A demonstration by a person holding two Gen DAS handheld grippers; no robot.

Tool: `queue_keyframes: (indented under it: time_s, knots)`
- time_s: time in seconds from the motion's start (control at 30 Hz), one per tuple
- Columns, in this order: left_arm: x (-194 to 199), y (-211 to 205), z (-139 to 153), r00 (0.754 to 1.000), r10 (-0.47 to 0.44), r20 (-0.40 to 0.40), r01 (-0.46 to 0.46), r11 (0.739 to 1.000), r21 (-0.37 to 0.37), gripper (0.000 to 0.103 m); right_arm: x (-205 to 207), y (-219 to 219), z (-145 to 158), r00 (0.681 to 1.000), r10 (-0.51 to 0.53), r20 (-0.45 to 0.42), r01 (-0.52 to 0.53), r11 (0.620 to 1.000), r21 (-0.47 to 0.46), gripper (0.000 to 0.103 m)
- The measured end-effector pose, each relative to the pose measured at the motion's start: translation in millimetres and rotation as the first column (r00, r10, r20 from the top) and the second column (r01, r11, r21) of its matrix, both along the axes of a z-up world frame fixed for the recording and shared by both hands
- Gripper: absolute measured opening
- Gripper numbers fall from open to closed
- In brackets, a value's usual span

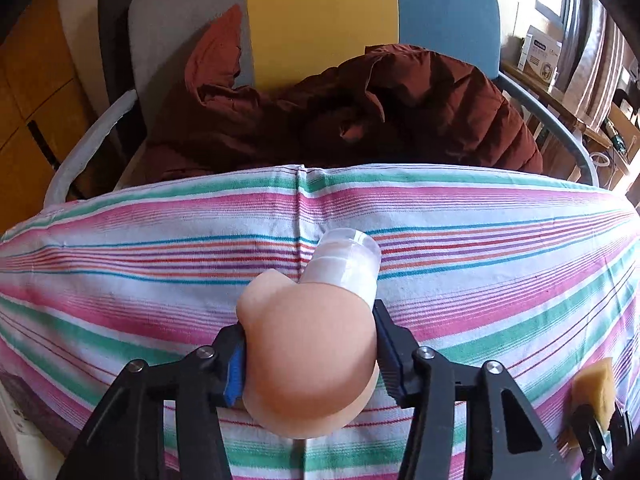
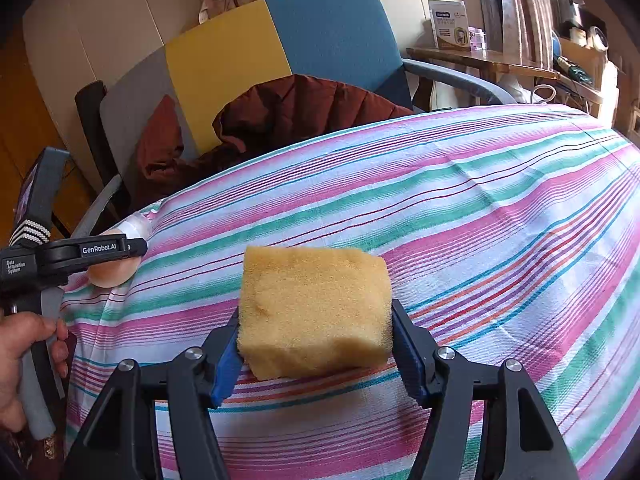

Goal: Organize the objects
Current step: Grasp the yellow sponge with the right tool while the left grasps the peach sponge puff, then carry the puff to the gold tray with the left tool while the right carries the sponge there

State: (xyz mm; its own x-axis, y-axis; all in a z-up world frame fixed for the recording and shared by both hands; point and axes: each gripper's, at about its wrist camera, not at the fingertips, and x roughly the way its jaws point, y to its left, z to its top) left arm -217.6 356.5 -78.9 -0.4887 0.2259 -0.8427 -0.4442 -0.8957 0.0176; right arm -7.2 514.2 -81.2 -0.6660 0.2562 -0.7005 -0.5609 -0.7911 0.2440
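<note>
Left wrist view: one peach squeeze bottle (image 1: 308, 344) with clear cap, pinched in left gripper (image 1: 310, 356) over one striped tablecloth (image 1: 120, 248). One yellow sponge (image 2: 314, 312), clamped by right gripper (image 2: 316, 348). One maroon jacket (image 1: 360, 120), one chair (image 1: 320, 20) behind.

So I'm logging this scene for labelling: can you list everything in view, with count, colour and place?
peach object with clear cap: one, peach and translucent white, between the left gripper's pads
sponge: one, yellow, between the right gripper's pads
striped cloth: one, pink, green and white, covering the table
chair: one, grey, yellow and blue panels, behind the table
jacket: one, rust brown, heaped on the chair
box: one, white, on the shelf by the window
left gripper: black, closed on the peach object
right gripper: black, closed on the sponge
hand: one, holding the left gripper's handle
</note>
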Motion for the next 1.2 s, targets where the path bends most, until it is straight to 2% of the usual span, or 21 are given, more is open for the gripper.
queue_keyframes:
  time_s: [0.3, 0.4, 0.47, 0.53, 0.63, 0.7, 0.93, 1.2]
  knots:
    - [72, -12, 3, 1.0, -0.026, 0.017, 0.023, 0.989, 0.144, 0.051, 0, -1, 0, 1.0, -0.005, 0.014, 0.004, 1.0, 0.018, 0.065]
    - [85, -27, 2, 1.0, -0.01, 0.029, 0.004, 0.979, 0.203, 0.049, 0, -1, 1, 1.0, -0.006, 0.016, 0.006, 1.0, 0.023, 0.064]
    - [92, -39, 1, 0.998, -0.011, 0.068, -0.008, 0.964, 0.265, 0.049, 0, -3, 1, 1.0, -0.008, 0.023, 0.007, 0.999, 0.036, 0.063]
    - [104, -45, 6, 0.999, -0.012, 0.05, -0.002, 0.96, 0.281, 0.048, 2, -5, 4, 1.0, -0.015, 0.016, 0.014, 0.999, 0.052, 0.062]
    - [120, -49, 12, 0.998, -0.062, 0.029, 0.05, 0.952, 0.302, 0.041, 12, -9, 13, 0.999, -0.04, -0.021, 0.042, 0.995, 0.086, 0.062]
    - [131, -54, 14, 0.996, -0.085, 0.028, 0.072, 0.946, 0.317, 0.041, 16, -14, 15, 0.999, -0.039, -0.021, 0.041, 0.995, 0.093, 0.062]
    - [154, -83, 12, 0.994, -0.082, 0.07, 0.046, 0.913, 0.406, 0.041, 38, -36, 23, 0.999, -0.036, -0.04, 0.041, 0.993, 0.111, 0.062]
    - [195, -107, 42, 0.987, -0.163, -0.012, 0.149, 0.871, 0.469, 0.041, 41, -69, 29, 0.999, 0.036, -0.02, -0.031, 0.978, 0.207, 0.062]
